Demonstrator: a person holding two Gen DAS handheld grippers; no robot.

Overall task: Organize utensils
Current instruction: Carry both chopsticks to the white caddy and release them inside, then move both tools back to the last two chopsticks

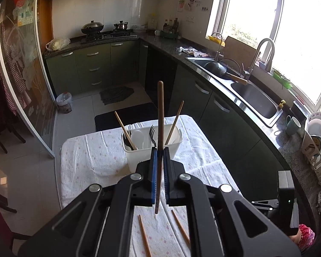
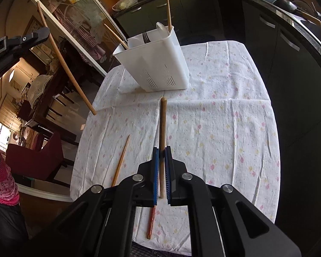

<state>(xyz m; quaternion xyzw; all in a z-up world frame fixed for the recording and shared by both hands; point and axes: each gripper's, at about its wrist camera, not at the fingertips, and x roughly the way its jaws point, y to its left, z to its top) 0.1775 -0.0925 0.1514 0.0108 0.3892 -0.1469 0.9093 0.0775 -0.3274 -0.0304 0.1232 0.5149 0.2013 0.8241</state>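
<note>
Pointing forward past both claws: each clamped chopstick (image 1: 160, 115).

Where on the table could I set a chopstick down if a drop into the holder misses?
The tablecloth to the right of the white holder and of the right tongs is bare out to the edge. It is crowded near the front edge, where two loose chopsticks lie, and the left tongs' chopstick hangs over the left edge.

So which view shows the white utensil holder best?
The right wrist view: the white utensil holder shows whole, slotted wall down to the cloth. In the left wrist view the fingers and held chopstick hide its front.
</note>
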